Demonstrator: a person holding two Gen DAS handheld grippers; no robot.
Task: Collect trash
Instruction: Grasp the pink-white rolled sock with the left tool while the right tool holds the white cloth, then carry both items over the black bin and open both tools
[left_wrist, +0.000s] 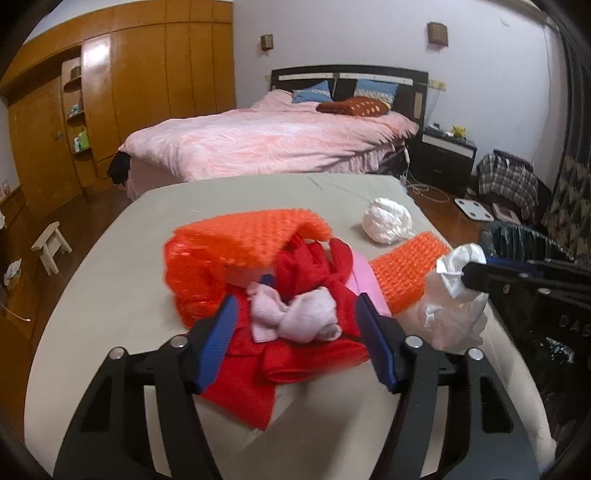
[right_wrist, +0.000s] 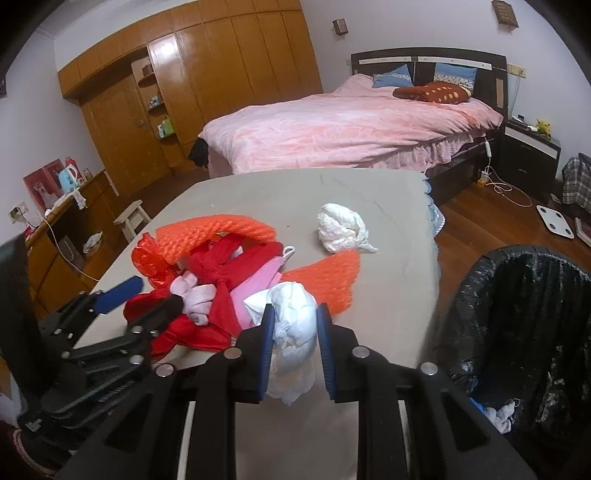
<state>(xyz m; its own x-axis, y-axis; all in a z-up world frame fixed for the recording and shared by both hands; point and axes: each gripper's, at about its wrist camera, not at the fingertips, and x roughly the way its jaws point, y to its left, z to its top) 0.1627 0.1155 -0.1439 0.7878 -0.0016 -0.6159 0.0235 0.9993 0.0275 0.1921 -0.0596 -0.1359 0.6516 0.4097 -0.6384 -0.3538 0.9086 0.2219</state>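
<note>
Clamping a white wad (right_wrist: 293, 325) near the table's (right_wrist: 399, 295) right edge, right fingers (right_wrist: 293, 341); left fingers (left_wrist: 295, 332) apart.

A beige table (right_wrist: 280, 195) carries a heap of red cloth (right_wrist: 218, 288) and orange bubble wrap (right_wrist: 214, 230). A crumpled white wad (right_wrist: 341, 227) lies apart, farther back on the table.

The table (left_wrist: 110, 295) wears a matt, smooth beige cloth. On it lie bright orange bubble wrap (left_wrist: 236, 240), glossy and knobbly plastic, red woven cloth (left_wrist: 314, 269) and a soft, fuzzy pale pink sock (left_wrist: 291, 317). The crumpled white bag (right_wrist: 295, 325) looks like thin, shiny plastic film. Each tool has matt black plastic arms, blue pads and bright metal pins. The wardrobe (right_wrist: 229, 66) is glossy varnished wood.
</note>
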